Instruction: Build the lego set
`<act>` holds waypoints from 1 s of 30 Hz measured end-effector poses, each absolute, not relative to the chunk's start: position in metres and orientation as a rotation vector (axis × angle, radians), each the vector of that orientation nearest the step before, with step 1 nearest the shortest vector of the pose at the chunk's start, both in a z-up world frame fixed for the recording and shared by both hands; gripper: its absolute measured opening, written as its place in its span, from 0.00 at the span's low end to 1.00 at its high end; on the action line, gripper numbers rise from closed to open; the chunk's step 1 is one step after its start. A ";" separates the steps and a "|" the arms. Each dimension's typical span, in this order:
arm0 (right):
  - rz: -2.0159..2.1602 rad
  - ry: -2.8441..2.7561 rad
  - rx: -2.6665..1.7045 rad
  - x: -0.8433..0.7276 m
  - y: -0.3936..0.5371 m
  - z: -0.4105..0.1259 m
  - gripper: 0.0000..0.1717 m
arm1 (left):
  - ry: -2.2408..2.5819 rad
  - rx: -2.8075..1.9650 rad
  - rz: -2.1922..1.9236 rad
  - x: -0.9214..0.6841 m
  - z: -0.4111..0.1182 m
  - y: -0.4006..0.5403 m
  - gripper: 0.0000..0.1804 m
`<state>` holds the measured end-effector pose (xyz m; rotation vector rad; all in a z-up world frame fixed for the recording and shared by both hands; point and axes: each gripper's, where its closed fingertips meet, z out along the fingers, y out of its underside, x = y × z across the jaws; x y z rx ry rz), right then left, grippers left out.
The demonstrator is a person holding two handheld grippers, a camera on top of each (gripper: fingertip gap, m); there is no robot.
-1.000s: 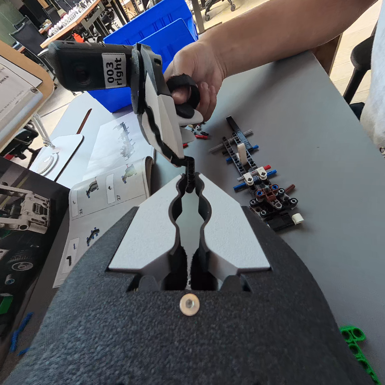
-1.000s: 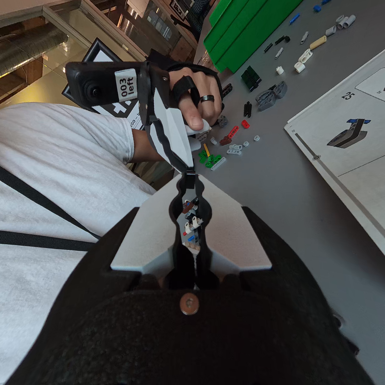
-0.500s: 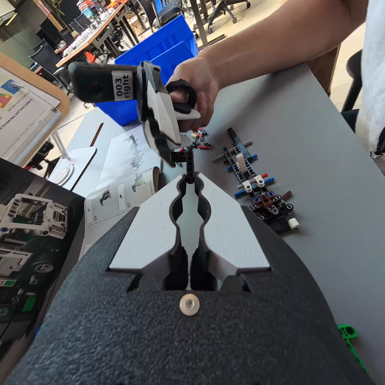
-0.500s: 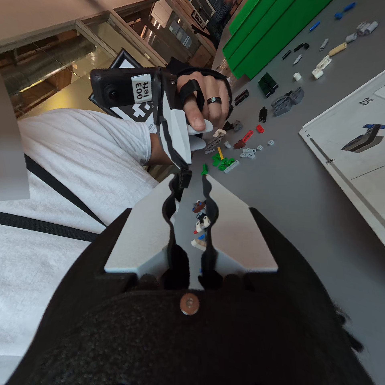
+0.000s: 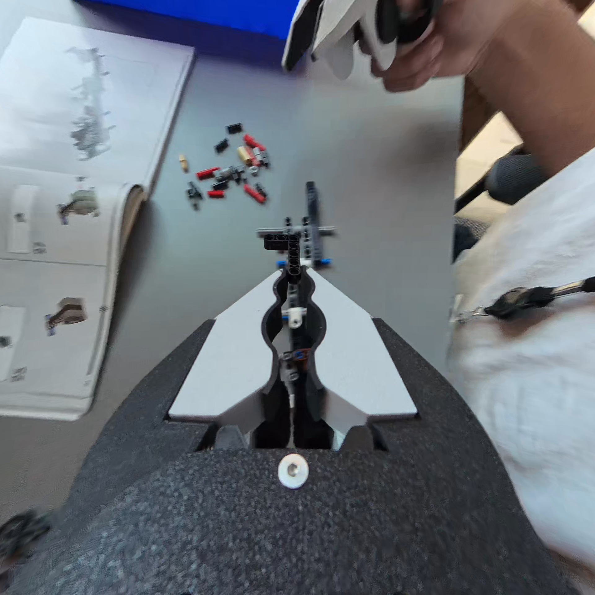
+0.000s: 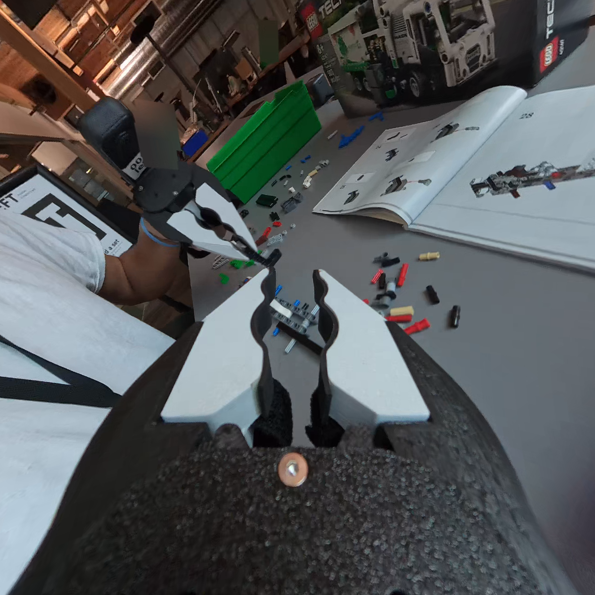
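My left gripper is shut on one end of a black L-shaped beam, which sticks out ahead of the tips. It hangs over a long dark chassis assembly lying on the grey table. The right wrist view shows the same grip: the left gripper pinches the beam. My right gripper is open and empty, its left tip just below the beam's bent end, apart from it. The assembly shows on the table between its fingers. The right gripper is also at the top of the left wrist view.
Loose red, black and tan pins lie beside the assembly. An open instruction booklet lies nearby. A green bin, a blue bin and a set box stand at the table's far side. More small parts lie near the green bin. There is about 12 cm between the tips of the two grippers.
A second ago both grippers pinched the black beam. My right gripper opened, let go and drew back. My left gripper kept the beam and swung down over the assembly.
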<state>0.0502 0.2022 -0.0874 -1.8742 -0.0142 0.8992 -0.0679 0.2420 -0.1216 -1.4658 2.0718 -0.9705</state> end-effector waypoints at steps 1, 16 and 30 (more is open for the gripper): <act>0.903 0.005 -1.852 0.046 0.191 -0.089 0.13 | 2.077 -1.483 -1.053 -0.069 -0.121 0.220 0.03; 0.958 0.008 -1.875 -0.005 0.138 -0.107 0.13 | 2.007 -1.549 -0.892 -0.084 -0.184 0.145 0.08; 0.954 0.043 -1.854 0.000 0.136 -0.108 0.14 | 1.688 -1.501 -0.770 -0.115 -0.065 0.351 0.16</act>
